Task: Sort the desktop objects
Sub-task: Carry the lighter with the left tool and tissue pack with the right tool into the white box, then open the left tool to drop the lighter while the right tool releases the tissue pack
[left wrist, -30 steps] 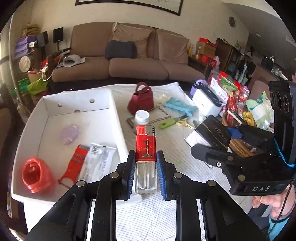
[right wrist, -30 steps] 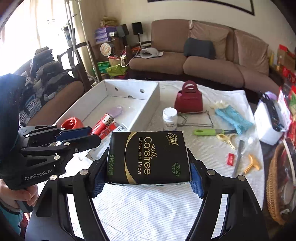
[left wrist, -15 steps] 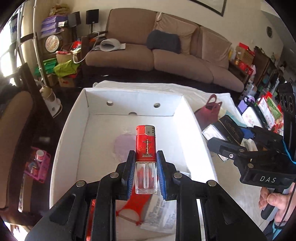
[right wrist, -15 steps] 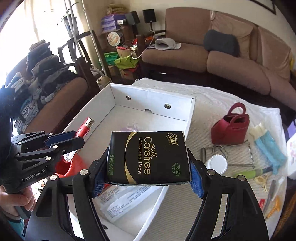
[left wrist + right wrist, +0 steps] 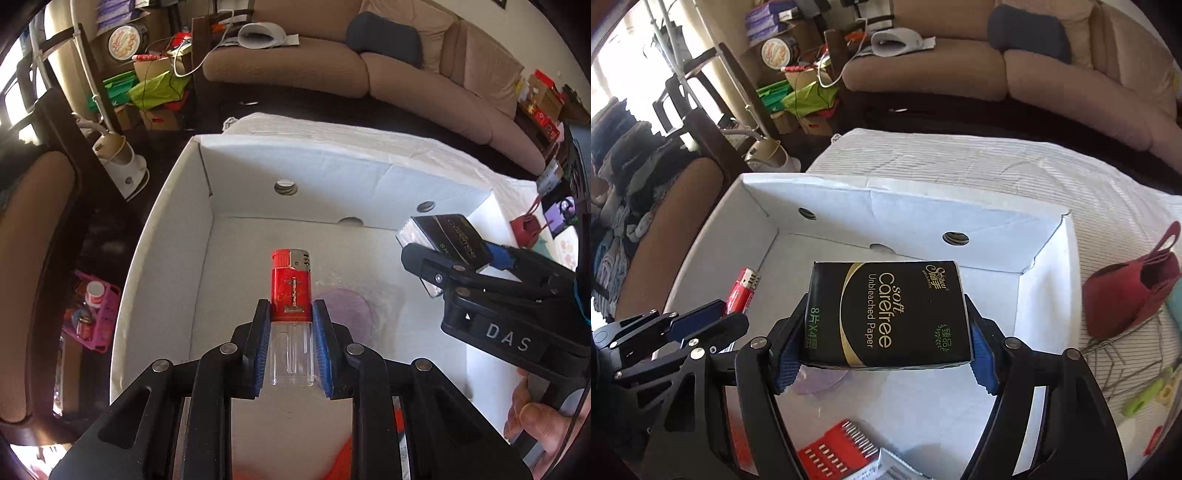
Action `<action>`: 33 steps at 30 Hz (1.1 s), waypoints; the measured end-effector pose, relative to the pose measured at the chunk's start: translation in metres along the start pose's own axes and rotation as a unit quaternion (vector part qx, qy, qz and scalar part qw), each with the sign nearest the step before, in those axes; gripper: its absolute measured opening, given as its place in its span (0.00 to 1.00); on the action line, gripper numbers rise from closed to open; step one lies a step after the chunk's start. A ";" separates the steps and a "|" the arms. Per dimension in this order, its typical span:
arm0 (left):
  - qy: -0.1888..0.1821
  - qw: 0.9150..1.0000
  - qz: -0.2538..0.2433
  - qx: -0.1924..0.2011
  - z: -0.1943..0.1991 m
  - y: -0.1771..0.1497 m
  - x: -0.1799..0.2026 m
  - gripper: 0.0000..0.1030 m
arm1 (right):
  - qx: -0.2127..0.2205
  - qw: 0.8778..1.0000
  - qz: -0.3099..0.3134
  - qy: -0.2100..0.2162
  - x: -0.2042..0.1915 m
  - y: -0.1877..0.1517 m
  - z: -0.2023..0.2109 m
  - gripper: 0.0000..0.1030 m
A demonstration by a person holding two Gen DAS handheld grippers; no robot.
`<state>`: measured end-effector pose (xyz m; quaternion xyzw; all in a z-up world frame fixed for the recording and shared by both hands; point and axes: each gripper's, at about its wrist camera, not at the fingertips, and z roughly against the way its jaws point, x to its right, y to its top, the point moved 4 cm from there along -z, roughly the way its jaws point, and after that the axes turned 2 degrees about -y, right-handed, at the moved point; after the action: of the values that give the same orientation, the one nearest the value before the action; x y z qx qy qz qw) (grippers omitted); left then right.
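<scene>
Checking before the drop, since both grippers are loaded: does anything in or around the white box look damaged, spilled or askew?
Nothing stands out. The left gripper holds the lighter upright and the right gripper holds the tissue pack level above the white box, whose walls look intact. Nothing looks spilled.

Left hand-held gripper (image 5: 291, 347) and right hand-held gripper (image 5: 886, 354) both clamped, held side by side

Home living room. Evidence: long tan sofa (image 5: 388, 62) with dark cushion (image 5: 384, 37) along the wall; cloth-covered table (image 5: 1015, 166); clothes heaped on a chair (image 5: 624, 155); cardboard boxes and bags (image 5: 155, 88) crowding the floor.
</scene>
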<state>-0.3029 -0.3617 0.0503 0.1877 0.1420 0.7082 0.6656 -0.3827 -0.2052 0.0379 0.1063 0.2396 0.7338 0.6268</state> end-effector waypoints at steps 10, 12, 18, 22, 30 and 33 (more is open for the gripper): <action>0.060 0.996 0.005 -0.062 -0.036 -0.005 -0.017 0.22 | -0.017 0.999 -0.013 -0.040 0.000 -0.002 -0.065 0.69; 0.062 0.996 0.009 -0.068 -0.037 -0.006 -0.020 0.22 | -0.026 0.999 -0.017 -0.044 0.003 -0.005 -0.074 0.69; 0.057 0.996 0.014 -0.075 -0.035 -0.012 -0.014 0.24 | -0.024 0.998 -0.031 -0.052 0.018 -0.011 -0.077 0.81; 0.063 0.995 0.007 -0.074 -0.029 -0.015 -0.006 0.35 | -0.018 0.998 -0.031 -0.045 0.017 -0.010 -0.071 0.93; 0.032 0.998 0.029 -0.035 0.016 -0.018 0.003 0.64 | 0.008 0.999 0.008 -0.037 -0.004 0.006 -0.026 0.93; 0.024 0.999 0.047 0.000 0.051 -0.020 0.006 0.68 | 0.024 0.999 0.013 -0.034 -0.005 0.014 0.008 0.93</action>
<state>-0.2617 -0.3569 0.0874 0.1770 0.1494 0.7429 0.6281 -0.3901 -0.2099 0.0522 0.1494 0.2340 0.7321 0.6220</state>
